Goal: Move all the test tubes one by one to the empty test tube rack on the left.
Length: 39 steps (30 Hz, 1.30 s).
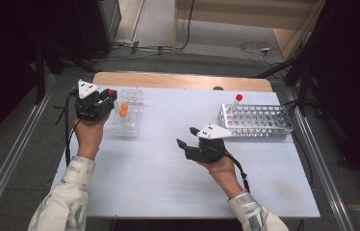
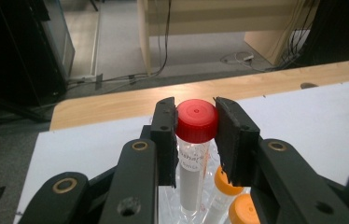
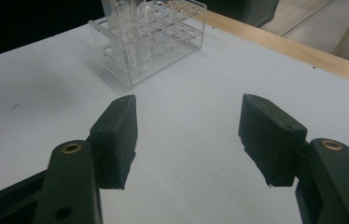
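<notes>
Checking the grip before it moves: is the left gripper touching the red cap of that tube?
Touching. In the left gripper view, the left gripper has both pads pressed against the red cap, no gap either side.

Grey floor (image 1: pixel 168 57) — cables (image 1: pixel 257 47) trailing across it — pale wooden furniture (image 1: pixel 245 14) behind, dark equipment (image 1: pixel 106 19) at the left, metal rails (image 1: pixel 5 163) alongside.

Metal rack (image 1: pixel 260 122) at table's (image 1: pixel 168 183) right (one red-capped tube (image 1: pixel 236 103) inside).
</notes>
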### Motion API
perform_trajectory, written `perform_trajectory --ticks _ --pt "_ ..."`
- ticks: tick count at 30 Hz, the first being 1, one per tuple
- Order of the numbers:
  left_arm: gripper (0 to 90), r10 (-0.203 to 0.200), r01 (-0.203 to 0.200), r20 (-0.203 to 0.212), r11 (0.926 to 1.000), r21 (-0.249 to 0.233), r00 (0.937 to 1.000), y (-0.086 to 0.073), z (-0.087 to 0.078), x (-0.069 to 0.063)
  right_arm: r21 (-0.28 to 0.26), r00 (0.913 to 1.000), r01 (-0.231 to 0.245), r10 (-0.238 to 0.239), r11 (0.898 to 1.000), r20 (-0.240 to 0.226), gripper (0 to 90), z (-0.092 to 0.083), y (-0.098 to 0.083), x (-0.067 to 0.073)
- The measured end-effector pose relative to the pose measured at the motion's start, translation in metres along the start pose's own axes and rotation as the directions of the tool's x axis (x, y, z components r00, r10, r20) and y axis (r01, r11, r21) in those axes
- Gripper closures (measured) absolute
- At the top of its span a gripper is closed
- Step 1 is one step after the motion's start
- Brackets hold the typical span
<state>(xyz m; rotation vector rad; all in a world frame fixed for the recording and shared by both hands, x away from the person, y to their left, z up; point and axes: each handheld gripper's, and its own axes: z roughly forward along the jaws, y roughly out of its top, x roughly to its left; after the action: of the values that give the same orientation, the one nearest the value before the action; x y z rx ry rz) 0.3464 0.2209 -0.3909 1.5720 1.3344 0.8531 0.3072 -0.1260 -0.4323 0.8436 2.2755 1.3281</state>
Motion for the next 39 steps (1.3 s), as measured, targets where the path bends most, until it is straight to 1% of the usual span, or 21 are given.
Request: perform_trajectory --ticks 1,6,8,12,15,17,20,22,24,26,28,30,34,37,39 --pt "70.5 -0.004 0.004 0.003 1.0 -0.004 1.0 -0.002 0.001 0.0 0.001 1.0 -0.002 0.002 1.0 -0.002 35.5 0.0 0.0 0.0" --pt "70.4 -0.012 0.012 -0.001 0.9996 0.024 0.9999 -0.013 0.007 0.0 0.006 1.0 -0.005 0.005 1.0 0.001 35.5 0.0 -0.001 0.0" --pt "70.4 -0.017 0.017 0.001 0.9996 0.023 0.9999 -0.015 0.007 0.001 0.004 1.0 -0.002 0.002 1.0 0.001 35.5 0.0 -0.002 -0.001" --pt "69.4 -0.025 0.024 0.006 0.9991 0.035 0.9997 -0.017 0.008 0.001 0.005 1.0 -0.005 0.005 1.0 0.003 35.4 0.001 -0.002 -0.002" --pt "66.9 -0.041 0.041 0.014 0.9988 0.027 0.999 -0.017 0.007 0.002 0.008 1.0 -0.008 0.008 1.0 0.006 35.3 0.001 -0.003 -0.002" --pt "66.8 -0.042 0.041 0.014 0.999 0.018 0.999 -0.016 0.005 0.001 0.008 0.9999 -0.01 0.01 1.0 0.008 35.2 0.001 -0.003 -0.002" --pt "62.8 -0.05 0.05 0.017 0.9986 0.016 0.9986 -0.015 0.002 0.001 0.006 0.9998 -0.014 0.013 1.0 0.015 35.1 0.0 -0.002 -0.003" --pt "59.4 -0.065 0.065 0.027 0.9978 0.014 0.9975 -0.015 0.0 0.001 0.0 0.9996 -0.02 0.02 1.0 0.022 35.1 -0.001 -0.002 -0.005" --pt "55.5 -0.077 0.077 0.037 0.997 0.007 0.9963 -0.014 -0.004 0.0 -0.003 0.9989 -0.028 0.028 1.0 0.038 35.1 -0.002 -0.002 -0.009" --pt "50.9 -0.085 0.085 0.05 0.9964 0.0 0.9951 -0.014 -0.008 -0.002 -0.004 0.9974 -0.032 0.032 0.999 0.065 34.5 -0.003 -0.003 -0.014" --pt "46.8 -0.087 0.088 0.073 0.9961 -0.003 0.9935 -0.014 -0.012 -0.005 0.001 0.9943 -0.04 0.039 0.999 0.099 33.6 -0.004 -0.004 -0.02" --pt "40.4 -0.095 0.095 0.097 0.9954 -0.003 0.9908 -0.016 -0.016 -0.009 -0.002 0.9913 -0.052 0.052 0.999 0.121 32.8 -0.005 -0.006 -0.027" --pt "31.5 -0.103 0.105 0.143 0.9945 -0.006 0.9843 -0.018 -0.025 -0.018 -0.012 0.9811 -0.085 0.086 0.996 0.173 29.6 -0.01 -0.006 -0.041" --pt "27.9 -0.096 0.099 0.164 0.9949 -0.014 0.9819 -0.02 -0.031 -0.025 -0.026 0.9699 -0.103 0.107 0.994 0.219 28.1 -0.016 -0.005 -0.053" --pt "26.2 -0.093 0.097 0.167 0.9951 -0.016 0.9815 -0.02 -0.035 -0.028 -0.037 0.959 -0.119 0.125 0.992 0.254 28.5 -0.021 -0.004 -0.063"
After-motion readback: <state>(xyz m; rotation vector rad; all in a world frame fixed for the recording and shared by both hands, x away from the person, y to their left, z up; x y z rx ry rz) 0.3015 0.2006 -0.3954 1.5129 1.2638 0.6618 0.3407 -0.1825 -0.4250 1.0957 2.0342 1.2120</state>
